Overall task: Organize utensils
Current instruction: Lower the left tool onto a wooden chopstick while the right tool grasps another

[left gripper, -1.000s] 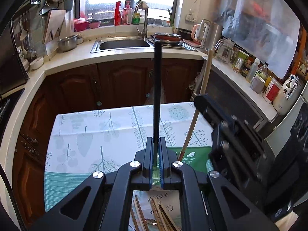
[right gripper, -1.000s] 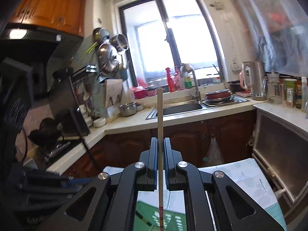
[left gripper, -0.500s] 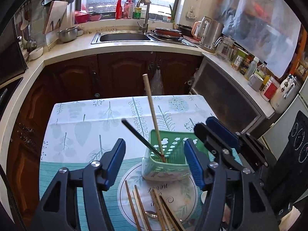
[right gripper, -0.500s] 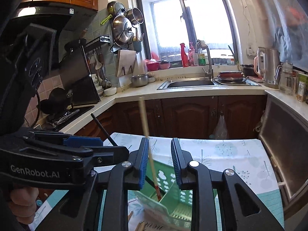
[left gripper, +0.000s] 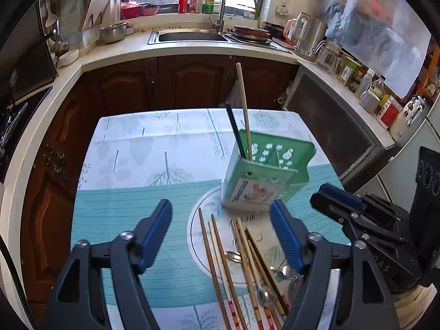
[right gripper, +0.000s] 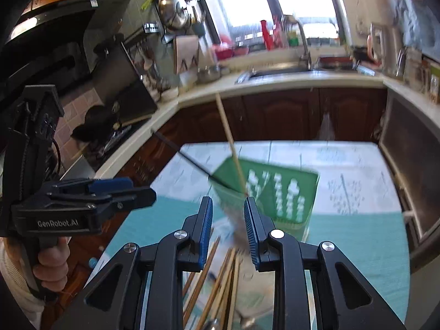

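Observation:
A green utensil holder point(left gripper: 264, 176) stands on the table and holds a black chopstick point(left gripper: 235, 130) and a light wooden chopstick point(left gripper: 244, 110). It also shows in the right wrist view point(right gripper: 275, 192). Several loose chopsticks point(left gripper: 220, 269) and spoons point(left gripper: 266, 294) lie on a round placemat in front of it. My left gripper point(left gripper: 220, 231) is open and empty above these. My right gripper point(right gripper: 228, 228) is open and empty, just short of the holder; it also shows at the right in the left wrist view point(left gripper: 341, 200).
The table has a leaf-print cloth point(left gripper: 154, 148) with a teal band. Dark wooden cabinets point(left gripper: 192, 82), a counter with a sink point(left gripper: 189, 37) and a kettle point(left gripper: 308, 35) lie behind. Bottles and jars point(left gripper: 368, 88) line the right counter.
Both grippers let go of their chopsticks, which now stand in the green holder. Both grippers have opened and pulled back and lower toward the loose utensils.

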The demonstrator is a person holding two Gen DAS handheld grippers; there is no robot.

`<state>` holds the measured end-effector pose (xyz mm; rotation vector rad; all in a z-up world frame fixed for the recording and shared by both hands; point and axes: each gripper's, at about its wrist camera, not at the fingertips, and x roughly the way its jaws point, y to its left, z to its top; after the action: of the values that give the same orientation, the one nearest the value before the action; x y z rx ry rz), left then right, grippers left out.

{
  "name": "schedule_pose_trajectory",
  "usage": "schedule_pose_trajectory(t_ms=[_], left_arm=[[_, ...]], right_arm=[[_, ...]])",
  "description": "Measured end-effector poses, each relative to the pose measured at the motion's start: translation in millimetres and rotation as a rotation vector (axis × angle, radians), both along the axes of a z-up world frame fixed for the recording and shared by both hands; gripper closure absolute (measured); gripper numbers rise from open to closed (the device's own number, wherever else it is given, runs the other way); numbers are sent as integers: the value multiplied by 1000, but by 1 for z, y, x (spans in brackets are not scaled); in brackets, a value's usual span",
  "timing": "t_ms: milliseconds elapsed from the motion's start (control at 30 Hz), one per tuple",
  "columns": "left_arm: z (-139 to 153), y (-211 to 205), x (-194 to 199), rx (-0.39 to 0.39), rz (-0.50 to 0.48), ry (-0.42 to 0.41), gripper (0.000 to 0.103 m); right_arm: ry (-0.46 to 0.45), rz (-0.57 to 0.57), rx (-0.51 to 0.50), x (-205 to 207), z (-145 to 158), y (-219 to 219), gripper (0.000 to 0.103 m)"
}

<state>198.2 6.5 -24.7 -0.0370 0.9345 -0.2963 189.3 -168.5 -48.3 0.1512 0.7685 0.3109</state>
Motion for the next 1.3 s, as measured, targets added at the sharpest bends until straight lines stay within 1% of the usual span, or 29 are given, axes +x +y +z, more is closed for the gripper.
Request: schedule_pose_trajectory(t_ms=[100, 200, 267, 300, 333, 467, 500, 533, 567, 700, 833, 900, 1100, 1300], left_arm=[[-10, -1, -8, -6, -8, 16, 23], [-25, -5, -13, -21, -30, 52, 23], [-41, -10, -15, -31, -62, 89, 30], [-48, -14, -13, -32, -78, 106, 40], [-56, -16, -13, -33, -96, 124, 47], [-93, -24, -3, -49, -155, 209, 61], [-101, -25, 0, -60, -164, 232, 67], [-109, -25, 3, -74, -171, 253, 71], [-115, -25, 7, -90, -177, 274, 73], [-136, -27, 19, -153, -223, 330, 74], [-146, -29, 25, -193, -246, 351, 76], [-150, -31, 27, -201, -262, 358, 78], [-163, -38, 33, -225, -300, 389, 79], [-167, -38, 39, -256, -312, 403, 79]], right_arm=[[88, 20, 34, -11, -23, -3, 79], [141, 22, 50, -16, -48, -7, 79], [176, 18, 70, -13, -63, -15, 79], [196, 18, 83, -13, -70, -18, 79], [217, 17, 96, -12, -79, -21, 79], [297, 29, 143, 0, -113, -27, 80], [314, 36, 152, 7, -120, -26, 80], [334, 43, 159, 12, -128, -26, 80], [355, 48, 166, 18, -136, -26, 80], [433, 74, 201, 35, -166, -24, 81], [480, 107, 235, 48, -189, -22, 81], [491, 118, 239, 52, -197, -21, 81], [534, 166, 271, 62, -217, -19, 82], [542, 212, 302, 71, -228, -15, 87]])
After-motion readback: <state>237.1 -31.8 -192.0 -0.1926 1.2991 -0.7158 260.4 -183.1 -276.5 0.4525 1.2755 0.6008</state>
